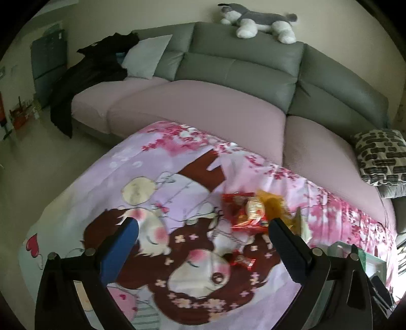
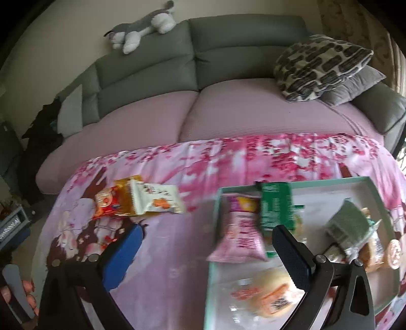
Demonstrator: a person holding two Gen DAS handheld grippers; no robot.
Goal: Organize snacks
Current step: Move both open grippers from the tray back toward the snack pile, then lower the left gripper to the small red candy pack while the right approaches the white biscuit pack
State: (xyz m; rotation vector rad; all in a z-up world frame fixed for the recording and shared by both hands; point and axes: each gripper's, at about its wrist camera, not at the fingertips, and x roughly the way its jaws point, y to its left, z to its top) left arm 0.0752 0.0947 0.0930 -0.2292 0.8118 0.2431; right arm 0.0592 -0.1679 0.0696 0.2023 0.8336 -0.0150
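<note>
On the pink cartoon cloth, a red snack packet point(image 1: 244, 212) lies beside a yellow packet point(image 1: 275, 205), with a small red candy point(image 1: 243, 261) nearer me. My left gripper point(image 1: 203, 228) is open and empty just short of them. In the right wrist view the red packet point(image 2: 106, 204), yellow packet point(image 2: 124, 195) and a white packet point(image 2: 157, 199) lie left of a pale green tray point(image 2: 330, 180). The tray holds a pink packet point(image 2: 241, 228), a green packet point(image 2: 275, 205) and several more snacks. My right gripper point(image 2: 205, 233) is open and empty by the tray's left rim.
A grey sofa point(image 1: 241, 55) with pink seat covers runs behind the cloth. A patterned cushion point(image 2: 322, 66) lies on its right end, dark clothes point(image 1: 83, 76) on its left end, a plush dog point(image 1: 256, 21) on its back. The tray corner shows in the left wrist view point(image 1: 378, 264).
</note>
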